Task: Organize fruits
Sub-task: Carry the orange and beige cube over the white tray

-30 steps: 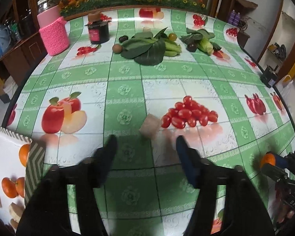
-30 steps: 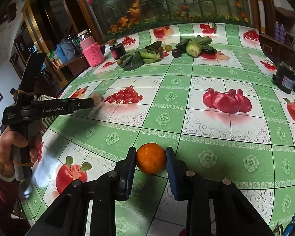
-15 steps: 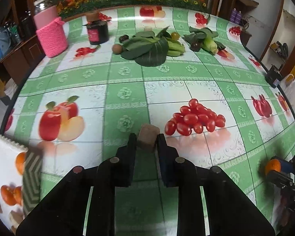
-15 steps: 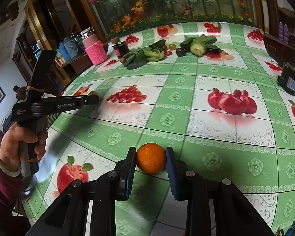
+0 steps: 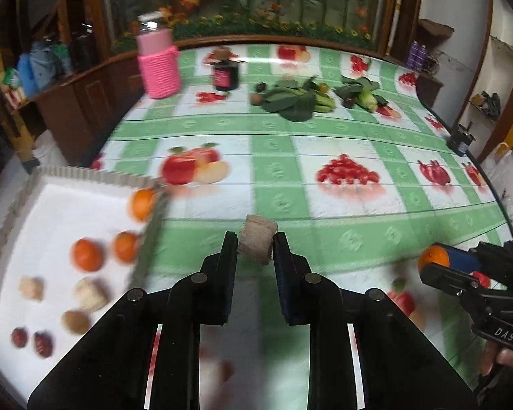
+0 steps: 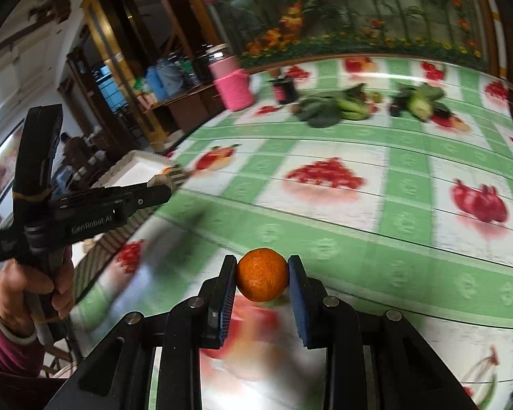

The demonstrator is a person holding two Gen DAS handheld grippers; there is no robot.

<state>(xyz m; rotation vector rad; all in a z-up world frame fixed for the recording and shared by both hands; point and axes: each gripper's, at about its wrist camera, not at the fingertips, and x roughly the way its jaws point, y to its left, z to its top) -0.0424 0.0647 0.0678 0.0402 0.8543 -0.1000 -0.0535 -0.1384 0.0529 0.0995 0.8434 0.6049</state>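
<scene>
My left gripper (image 5: 254, 244) is shut on a small tan, rough-skinned fruit (image 5: 258, 243) and holds it above the table, just right of a white tray (image 5: 68, 201). The tray holds oranges (image 5: 87, 254), pale lumps and small dark red fruits. My right gripper (image 6: 261, 278) is shut on an orange (image 6: 261, 275) and holds it above the tablecloth. The right gripper also shows in the left wrist view (image 5: 437, 261) at the right. The left gripper shows in the right wrist view (image 6: 159, 188) near the tray (image 6: 136, 167).
The round table has a green-and-white fruit-print cloth (image 5: 325, 136). At the back stand a pink knitted jar (image 5: 159, 65), a dark jar (image 5: 226, 73), leafy greens (image 5: 290, 102) and more vegetables (image 5: 362, 95). A small black box (image 5: 460, 140) sits at the right edge.
My left gripper closed on the tan fruit, lifted it and moved left toward the tray. My right gripper kept the orange and moved left too.
</scene>
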